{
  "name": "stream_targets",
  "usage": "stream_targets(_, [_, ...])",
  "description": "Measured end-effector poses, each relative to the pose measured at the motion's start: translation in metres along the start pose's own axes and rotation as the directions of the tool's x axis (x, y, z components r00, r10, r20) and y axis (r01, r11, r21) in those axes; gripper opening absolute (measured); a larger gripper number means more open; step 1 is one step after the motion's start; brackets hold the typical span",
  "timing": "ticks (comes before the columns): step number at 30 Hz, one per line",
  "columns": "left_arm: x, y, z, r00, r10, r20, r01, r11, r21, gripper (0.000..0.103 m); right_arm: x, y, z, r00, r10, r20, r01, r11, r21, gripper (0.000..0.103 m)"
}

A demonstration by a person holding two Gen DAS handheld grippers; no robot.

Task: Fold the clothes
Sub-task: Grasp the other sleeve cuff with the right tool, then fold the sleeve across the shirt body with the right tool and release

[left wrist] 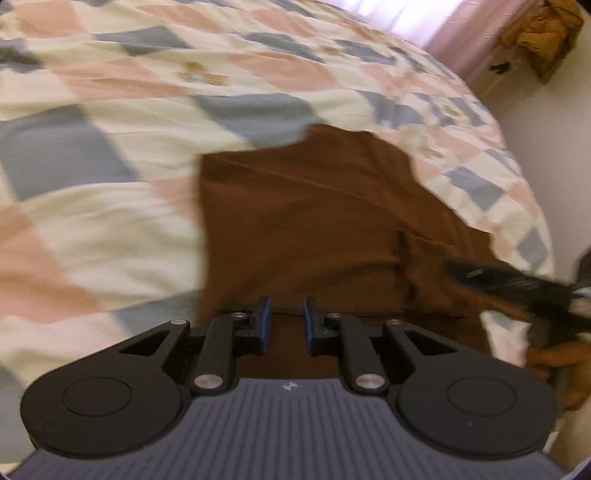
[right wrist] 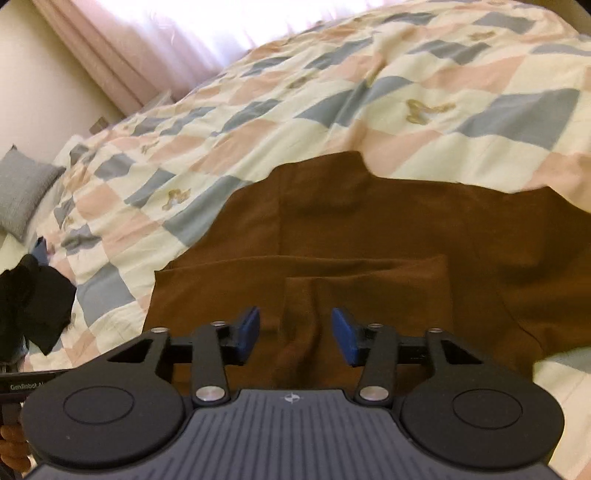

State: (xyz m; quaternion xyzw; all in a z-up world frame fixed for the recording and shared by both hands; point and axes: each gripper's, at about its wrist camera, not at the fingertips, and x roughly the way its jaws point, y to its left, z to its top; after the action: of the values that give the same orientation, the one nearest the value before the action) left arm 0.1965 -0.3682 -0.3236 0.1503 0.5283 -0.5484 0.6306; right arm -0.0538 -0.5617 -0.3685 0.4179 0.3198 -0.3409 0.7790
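Left wrist view:
- Left gripper (left wrist: 287, 323): blue pads a narrow gap apart, nothing pinched btwn them; brown cloth shows behind the gap only. Jaws slightly open, empty.
- Brown garment (left wrist: 306, 221): lies flat on the bed, spread from just under the fingers up toward bed centre; straight left edge, notched top edge, a seam/fold line running down its right part. Picture blurred, so fabric detail unclear.
- Checked quilt (left wrist: 110, 110): cream, pink, grey-blue squares w/ small tan figures; covers the whole bed, carries the garment.
- Right gripper (left wrist: 517, 288): dark blurred shape at right edge, over the garment's right side near the bed's right edge; jaw state not readable here. A hand (left wrist: 557, 365) below it.
- Pink curtain (left wrist: 424, 22) at top; tan clothing heap (left wrist: 546, 33) at top right corner, off the bed.

Right wrist view:
- Right gripper (right wrist: 295, 336): pads well apart, about half open, empty; garment lies beneath, not gripped.
- Brown garment (right wrist: 369, 240): on the quilt (right wrist: 258, 110) near the bed's near edge, folded layer w/ a straight upper edge just ahead of the fingers.
- Grey pillow (right wrist: 22, 192) at far left end of bed.
- Black cloth (right wrist: 37, 302) at left edge of bed.
- Curtain (right wrist: 147, 37) behind bed.
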Motion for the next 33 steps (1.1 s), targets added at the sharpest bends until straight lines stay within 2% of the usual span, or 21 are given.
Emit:
stream_targets(2, [0.011, -0.028, 0.002, 0.999, -0.035, 0.009, 0.035, 0.999, 0.034, 0.013, 0.017, -0.021, -0.004, 0.998, -0.027, -0.059, 0.029, 0.999, 0.043, 0.040])
stream_targets(3, [0.017, -0.043, 0.004, 0.998, -0.053, 0.014, 0.053, 0.997, 0.051, 0.013, 0.025, -0.032, -0.006, 0.995, -0.034, -0.089, 0.041, 0.996, 0.076, 0.031])
stream_targets(4, [0.022, -0.057, 0.005, 0.997, -0.071, 0.018, 0.070, 0.995, 0.068, 0.013, 0.024, -0.045, -0.006, 0.995, -0.015, -0.100, 0.027, 0.992, 0.126, 0.027])
stream_targets(6, [0.034, -0.086, 0.007, 0.994, -0.103, 0.022, 0.100, 0.989, 0.106, 0.015, -0.006, -0.069, -0.007, 0.997, 0.075, -0.011, -0.071, 0.971, 0.228, 0.030])
stream_targets(7, [0.041, -0.101, 0.007, 0.994, -0.110, 0.019, 0.106, 0.985, 0.133, 0.015, -0.027, -0.081, -0.008, 0.995, 0.088, 0.046, -0.097, 0.960, 0.261, 0.033])
stream_targets(9, [0.057, -0.126, 0.006, 0.994, -0.113, 0.013, 0.108, 0.978, 0.178, 0.016, -0.064, -0.113, -0.012, 0.992, 0.045, 0.114, -0.079, 0.945, 0.316, 0.036])
stream_targets(12, [0.088, -0.154, 0.000, 0.997, -0.071, 0.008, 0.068, 0.972, 0.226, 0.018, -0.122, -0.187, -0.026, 0.978, -0.118, 0.174, 0.032, 0.901, 0.432, 0.036])
stream_targets(14, [0.115, -0.157, -0.006, 1.000, 0.000, -0.029, 0.006, 0.978, 0.209, 0.018, -0.156, -0.241, -0.037, 0.952, -0.228, 0.206, 0.090, 0.848, 0.523, 0.036])
stream_targets(16, [0.139, -0.160, -0.013, 0.996, 0.067, -0.066, -0.053, 0.980, 0.189, 0.017, -0.188, -0.291, -0.048, 0.916, -0.324, 0.235, 0.121, 0.784, 0.609, 0.036])
stream_targets(19, [0.136, -0.162, -0.021, 0.995, 0.084, -0.055, -0.075, 0.984, 0.159, 0.018, -0.220, -0.357, -0.062, 0.861, -0.406, 0.305, 0.073, 0.694, 0.717, 0.038])
stream_targets(22, [0.119, -0.167, -0.027, 0.994, 0.104, -0.033, -0.098, 0.984, 0.147, 0.021, -0.234, -0.412, -0.075, 0.819, -0.453, 0.352, -0.010, 0.603, 0.798, 0.040])
stream_targets(24, [0.109, -0.166, -0.031, 0.993, 0.113, -0.032, -0.108, 0.986, 0.126, 0.021, -0.233, -0.439, -0.081, 0.809, -0.467, 0.356, -0.053, 0.546, 0.836, 0.045])
stream_targets(26, [0.101, -0.163, -0.036, 0.992, 0.120, -0.035, -0.117, 0.989, 0.096, 0.021, -0.228, -0.462, -0.085, 0.807, -0.474, 0.352, -0.084, 0.498, 0.863, 0.045])
stream_targets(31, [0.082, -0.145, -0.042, 0.990, 0.140, -0.031, -0.140, 0.990, 0.010, 0.021, -0.208, -0.492, -0.082, 0.786, -0.486, 0.382, -0.157, 0.441, 0.884, 0.045])
stream_targets(32, [0.078, -0.139, -0.043, 0.990, 0.137, -0.030, -0.137, 0.990, -0.018, 0.021, -0.209, -0.494, -0.078, 0.787, -0.486, 0.380, -0.153, 0.442, 0.884, 0.043])
stream_targets(33, [0.075, -0.133, -0.044, 0.991, 0.133, -0.028, -0.134, 0.990, -0.045, 0.021, -0.209, -0.496, -0.073, 0.788, -0.486, 0.377, -0.149, 0.444, 0.884, 0.029])
